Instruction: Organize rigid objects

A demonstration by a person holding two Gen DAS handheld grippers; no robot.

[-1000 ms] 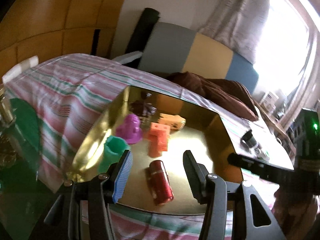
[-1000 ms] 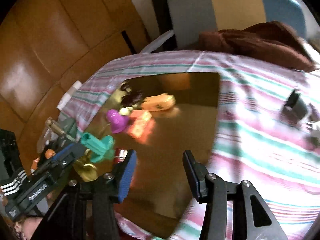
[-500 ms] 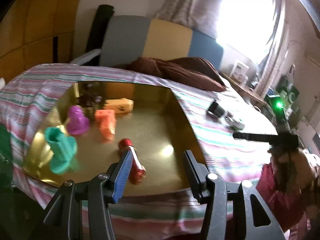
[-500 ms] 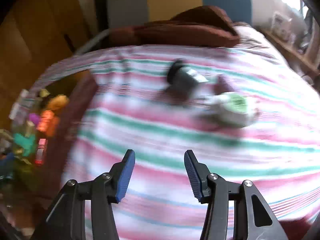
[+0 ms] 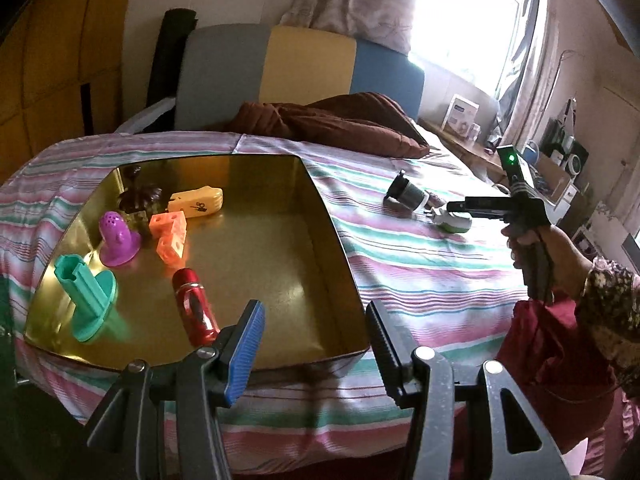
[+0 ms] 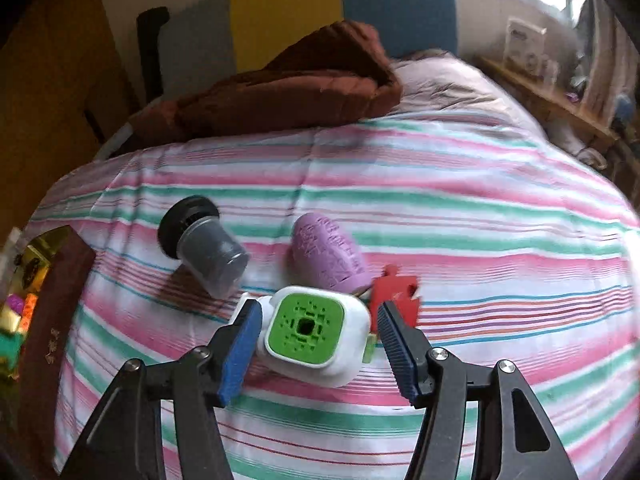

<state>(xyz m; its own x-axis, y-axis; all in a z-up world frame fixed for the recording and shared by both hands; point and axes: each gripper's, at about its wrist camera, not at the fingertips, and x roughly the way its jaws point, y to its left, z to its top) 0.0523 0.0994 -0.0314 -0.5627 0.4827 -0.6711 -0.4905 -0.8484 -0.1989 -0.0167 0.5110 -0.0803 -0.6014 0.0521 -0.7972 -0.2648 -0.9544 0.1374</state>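
Observation:
A gold tin tray (image 5: 320,216) lies on the striped bed and holds a red bottle (image 5: 195,305), a teal piece (image 5: 86,292), a purple piece (image 5: 117,233), an orange block (image 5: 170,234) and a yellow piece (image 5: 196,202). My left gripper (image 5: 314,344) is open and empty over the tray's near edge. My right gripper (image 6: 316,340) is open, its fingers on either side of a white box with a green face (image 6: 314,330), not closed on it. A grey cup (image 6: 204,240), a lilac egg-shaped piece (image 6: 328,254) and a red puzzle piece (image 6: 396,288) lie beside it.
A brown blanket (image 6: 280,92) is bunched at the head of the bed. A striped sheet (image 6: 460,208) covers the bed. A padded headboard (image 5: 308,64) stands behind. A cluttered shelf (image 5: 560,168) runs under the window at the right. The tray's dark red wall (image 6: 52,312) shows at left.
My right gripper swung from the tray across the bed to the loose objects and now straddles the white and green box. My left gripper drew back to the tray's near edge.

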